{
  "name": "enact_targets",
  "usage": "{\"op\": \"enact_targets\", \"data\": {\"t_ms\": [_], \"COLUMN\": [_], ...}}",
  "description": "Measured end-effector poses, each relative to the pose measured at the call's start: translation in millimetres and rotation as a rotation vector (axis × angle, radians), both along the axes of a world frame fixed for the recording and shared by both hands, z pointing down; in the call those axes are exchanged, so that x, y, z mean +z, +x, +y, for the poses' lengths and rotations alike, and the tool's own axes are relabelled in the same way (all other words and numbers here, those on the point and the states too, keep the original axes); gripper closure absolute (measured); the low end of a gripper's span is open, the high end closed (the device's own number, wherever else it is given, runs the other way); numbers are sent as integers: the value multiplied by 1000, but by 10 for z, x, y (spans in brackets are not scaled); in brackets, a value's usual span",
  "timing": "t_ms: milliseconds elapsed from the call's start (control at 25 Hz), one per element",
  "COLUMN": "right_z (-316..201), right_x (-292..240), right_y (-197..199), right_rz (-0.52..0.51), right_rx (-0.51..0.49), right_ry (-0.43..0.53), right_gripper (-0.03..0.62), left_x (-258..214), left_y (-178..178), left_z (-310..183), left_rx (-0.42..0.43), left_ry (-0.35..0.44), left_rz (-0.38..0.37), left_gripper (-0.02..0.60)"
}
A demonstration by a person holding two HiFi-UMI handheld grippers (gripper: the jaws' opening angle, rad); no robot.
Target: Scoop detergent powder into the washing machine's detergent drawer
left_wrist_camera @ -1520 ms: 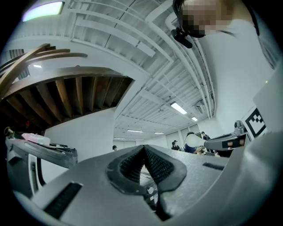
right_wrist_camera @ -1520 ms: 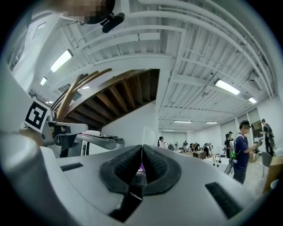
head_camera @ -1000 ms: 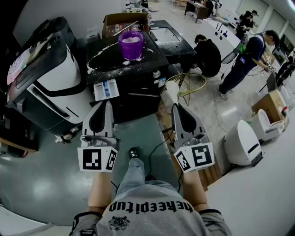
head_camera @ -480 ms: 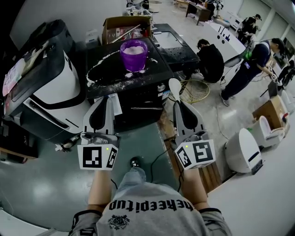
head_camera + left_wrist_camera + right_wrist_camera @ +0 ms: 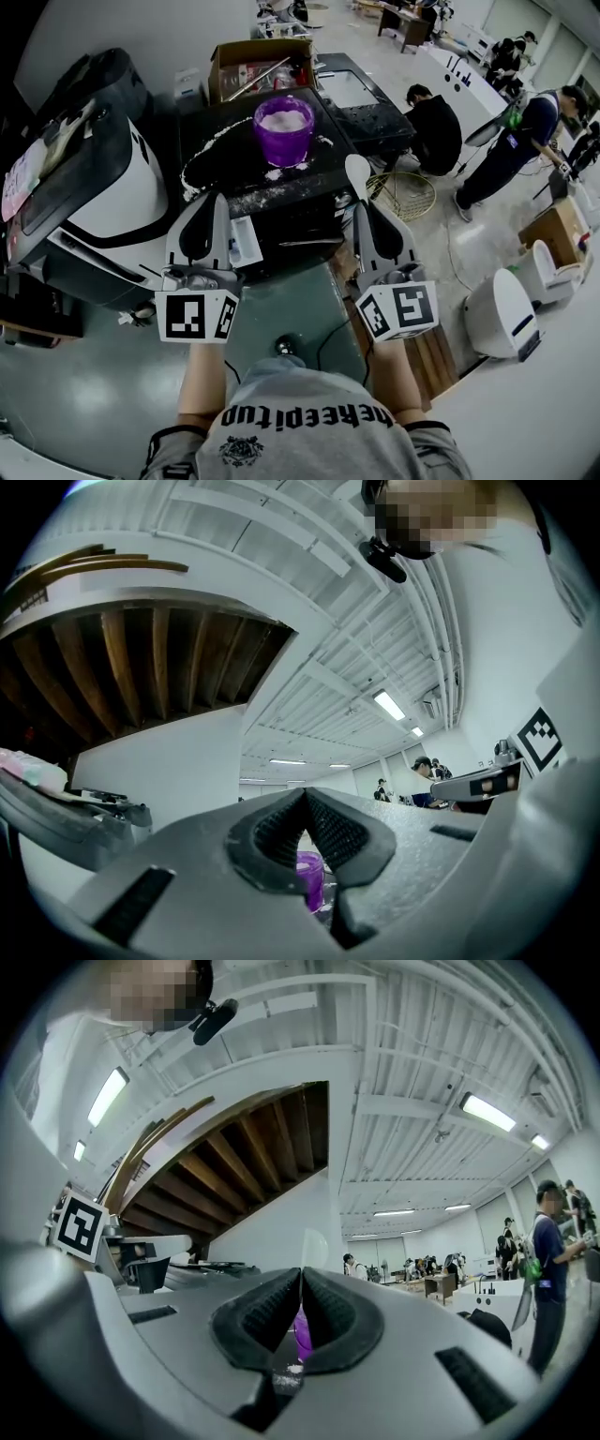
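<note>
The right gripper's fingers hide the spoon's handle and most of the purple cup.

Head view: high, steeply down; translucent purple plastic tub upper centre.
Left gripper view: low, tilted upward; tub lower centre.
Right gripper view: low, tilted upward; tub lower centre.

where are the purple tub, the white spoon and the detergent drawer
purple tub (image 5: 284, 141), head view, on its front wall
white spoon (image 5: 357, 174), head view, on its bowl
detergent drawer (image 5: 247, 242), head view, on its pulled-out tray
</note>
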State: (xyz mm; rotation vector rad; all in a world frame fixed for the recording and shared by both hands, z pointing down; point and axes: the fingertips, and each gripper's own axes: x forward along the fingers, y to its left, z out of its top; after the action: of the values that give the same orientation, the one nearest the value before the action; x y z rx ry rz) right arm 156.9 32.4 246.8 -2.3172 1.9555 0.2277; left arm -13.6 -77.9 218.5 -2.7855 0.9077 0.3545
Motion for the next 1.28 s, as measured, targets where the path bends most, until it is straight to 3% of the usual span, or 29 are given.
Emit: {"op": "enact_targets", "data": {"t_ms": [320,800,1280], "right_z": [-485,-912,-1684], "right_x": [94,144,56], "right_y": [63,200,725], "right_rz": [-17,-41,-45], "right_rx": [28,9,-39], "right_ry": [-7,-44,-74], "right_gripper": [588,588,588], "left_x": [34,107,38], "left_y": [65,230,603], "left_z": [-527,-909,-1538], "left_rx": [26,42,-15], "left_ry": [12,-2,3], "left_rz": [-2,-17,-5], "left_gripper": [578,578,578]}}
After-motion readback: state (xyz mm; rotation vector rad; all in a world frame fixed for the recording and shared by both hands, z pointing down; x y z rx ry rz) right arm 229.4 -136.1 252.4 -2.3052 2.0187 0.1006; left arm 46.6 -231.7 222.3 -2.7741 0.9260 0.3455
